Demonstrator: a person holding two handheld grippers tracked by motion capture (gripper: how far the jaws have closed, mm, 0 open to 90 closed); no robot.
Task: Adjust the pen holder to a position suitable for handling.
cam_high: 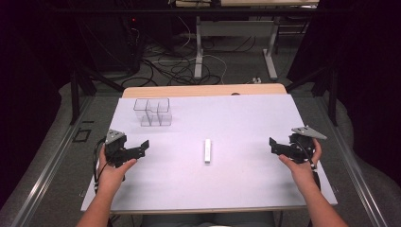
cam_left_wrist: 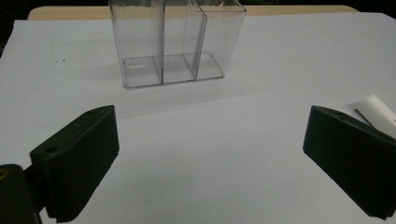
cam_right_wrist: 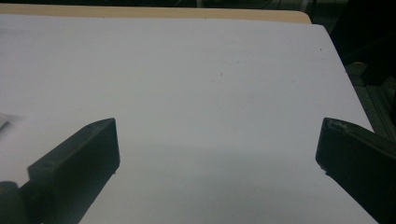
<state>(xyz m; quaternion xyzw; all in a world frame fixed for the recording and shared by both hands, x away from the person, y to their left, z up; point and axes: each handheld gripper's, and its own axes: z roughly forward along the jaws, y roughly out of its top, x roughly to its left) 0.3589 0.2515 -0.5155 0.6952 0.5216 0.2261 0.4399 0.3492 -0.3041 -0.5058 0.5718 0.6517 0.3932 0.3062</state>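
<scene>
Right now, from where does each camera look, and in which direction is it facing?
High view: above the person's side, looking forward and down on the table; forearms, left gripper, right gripper.
Left gripper view: along open jaws toward the clear organizer.
Right gripper view: along open jaws over bare table.
Shared: organizer, white tube.

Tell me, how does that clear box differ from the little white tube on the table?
The clear box is see-through, with upright dividers; the white tube is opaque. The box stands tall at the far left; the tube lies flat near the middle. The box is bulkier, the tube slim. Both rest untouched on the white table.
</scene>
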